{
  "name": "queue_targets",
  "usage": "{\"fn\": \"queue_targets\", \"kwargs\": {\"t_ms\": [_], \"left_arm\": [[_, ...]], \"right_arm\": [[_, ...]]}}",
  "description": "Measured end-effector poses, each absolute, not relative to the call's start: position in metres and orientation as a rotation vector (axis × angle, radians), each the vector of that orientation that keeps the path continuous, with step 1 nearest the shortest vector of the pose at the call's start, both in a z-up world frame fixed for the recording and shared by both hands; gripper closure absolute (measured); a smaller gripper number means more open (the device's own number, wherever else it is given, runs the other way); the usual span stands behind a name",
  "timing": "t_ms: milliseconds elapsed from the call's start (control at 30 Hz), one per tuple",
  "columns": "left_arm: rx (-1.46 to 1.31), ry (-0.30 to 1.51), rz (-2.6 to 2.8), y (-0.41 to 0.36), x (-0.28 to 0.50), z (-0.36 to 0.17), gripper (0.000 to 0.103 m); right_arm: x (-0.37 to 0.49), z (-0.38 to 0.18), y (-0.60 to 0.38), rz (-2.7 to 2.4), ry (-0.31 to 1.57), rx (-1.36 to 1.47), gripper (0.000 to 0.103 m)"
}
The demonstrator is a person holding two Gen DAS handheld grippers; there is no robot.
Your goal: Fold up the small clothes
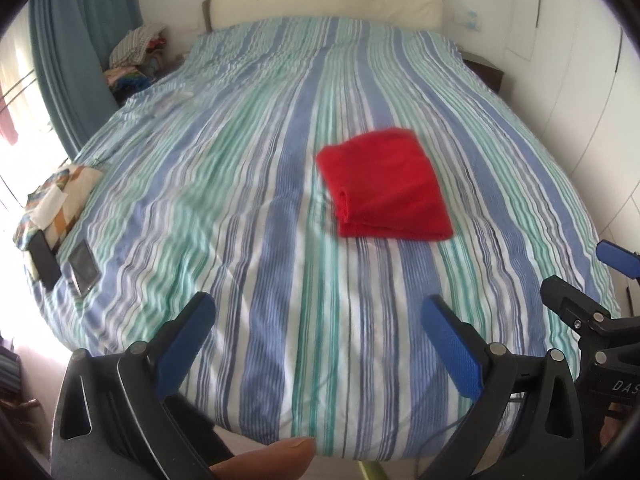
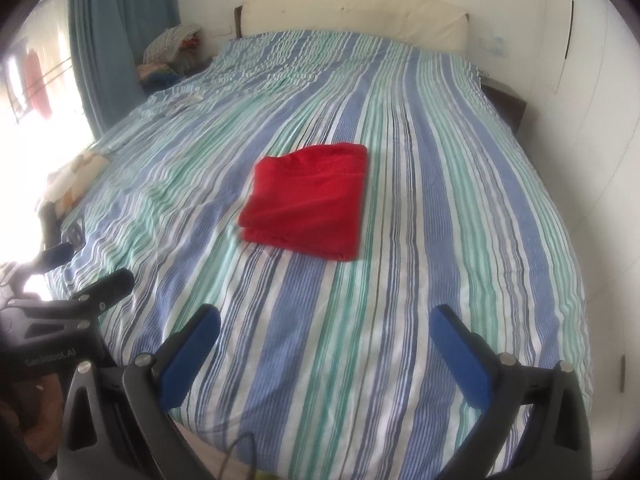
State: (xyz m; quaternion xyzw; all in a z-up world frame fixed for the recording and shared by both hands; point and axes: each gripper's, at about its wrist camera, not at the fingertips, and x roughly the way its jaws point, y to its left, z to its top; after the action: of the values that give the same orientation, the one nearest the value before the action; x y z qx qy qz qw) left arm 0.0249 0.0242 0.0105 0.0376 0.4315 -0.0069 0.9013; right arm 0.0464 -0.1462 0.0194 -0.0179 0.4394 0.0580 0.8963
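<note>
Red folded cloth (image 2: 306, 202), one, on striped bed (image 2: 460, 208); two tongs spread.

Left tool (image 1: 316, 312) and right tool (image 2: 326, 322) held side by side, blue-padded fingers spread wide, gripping nothing.

Folded red cloth (image 2: 306, 202) lying mid striped bed (image 2: 460, 208), right gripper (image 2: 326, 350) fingers spread wide above near edge, left gripper (image 2: 86, 276) at left
</note>
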Motion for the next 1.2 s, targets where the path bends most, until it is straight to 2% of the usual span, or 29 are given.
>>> {"fn": "queue_targets", "kwargs": {"t_ms": [433,1200], "left_arm": [[0.072,0.863,0.011,0.03,0.026,0.026,0.001],[0.119,0.89,0.007,0.013,0.032,0.021,0.001]], "right_arm": [[0.05,0.037,-0.139,0.101,0.887,-0.064,0.0],[0.052,0.027,-0.15,-0.034,0.888,-0.125,0.0]]}}
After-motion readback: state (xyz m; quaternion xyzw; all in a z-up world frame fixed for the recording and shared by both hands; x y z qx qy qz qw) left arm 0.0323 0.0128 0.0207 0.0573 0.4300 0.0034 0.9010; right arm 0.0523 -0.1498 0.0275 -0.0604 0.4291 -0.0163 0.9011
